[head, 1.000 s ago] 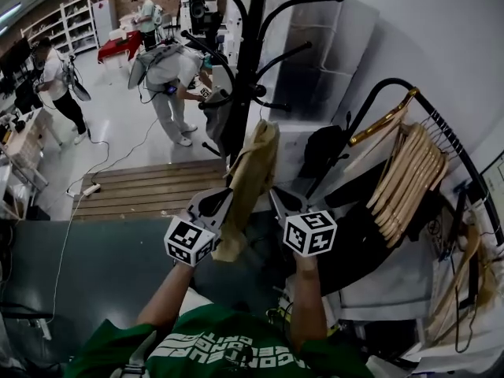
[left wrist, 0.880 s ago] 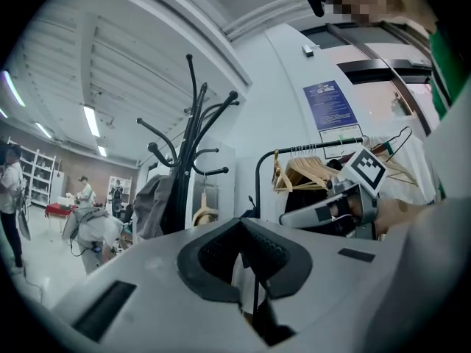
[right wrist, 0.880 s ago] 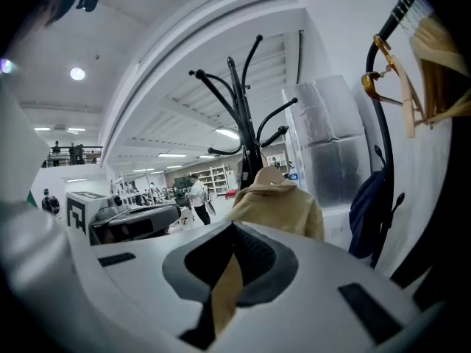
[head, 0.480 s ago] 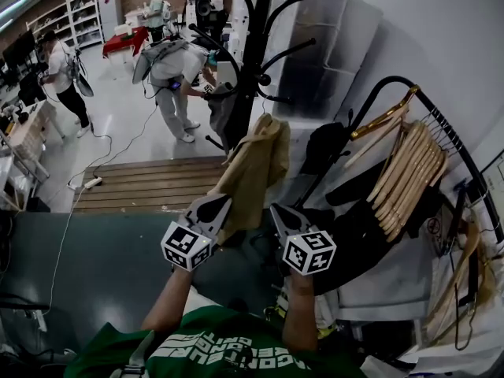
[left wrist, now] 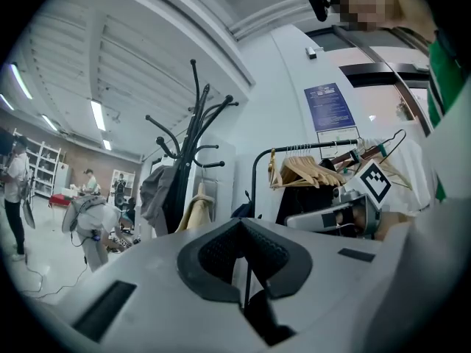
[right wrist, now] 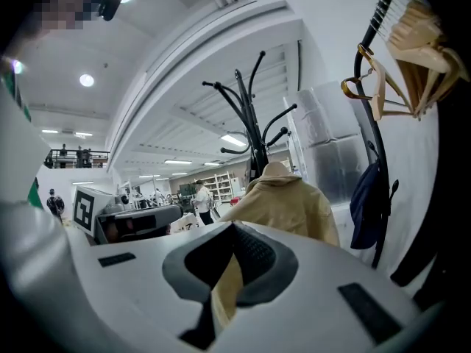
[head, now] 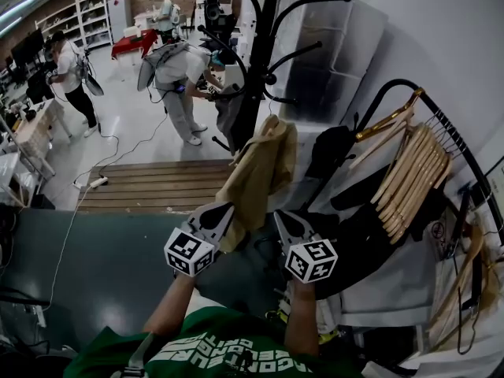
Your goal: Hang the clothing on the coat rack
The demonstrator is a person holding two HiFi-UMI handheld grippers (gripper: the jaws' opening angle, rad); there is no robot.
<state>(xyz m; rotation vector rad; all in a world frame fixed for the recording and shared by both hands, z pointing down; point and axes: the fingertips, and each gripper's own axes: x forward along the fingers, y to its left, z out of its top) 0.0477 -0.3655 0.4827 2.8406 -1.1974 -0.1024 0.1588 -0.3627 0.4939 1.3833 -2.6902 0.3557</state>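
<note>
- Coat rack upright straight ahead, black hooks branching off its pole; garment rail with wooden hangers off to the right, not part of the job.
- Tan garment carried higher and nearer the rack than a second ago, and spread wider at the top. Now just below the lower hooks and draped down toward both tools.
- From that rise, judged to be the lifting-on step: collar brought almost level with a hook, hooking itself not yet confirmed.
- Right gripper clamped on a fold of the tan cloth, plain between its jaws in the right gripper view.
- Left gripper closed as well, jaws pressed together with no tan cloth showing between them. Beside the lower edge of the garment in the head view, yet apparently holding nothing.
- Cannot tell whether the collar already sits over a hook, with the garment's top overlapping the pole in the head view.
- Lower hem hidden behind the grippers; top of the rack cut off at the head view's edge.
</note>
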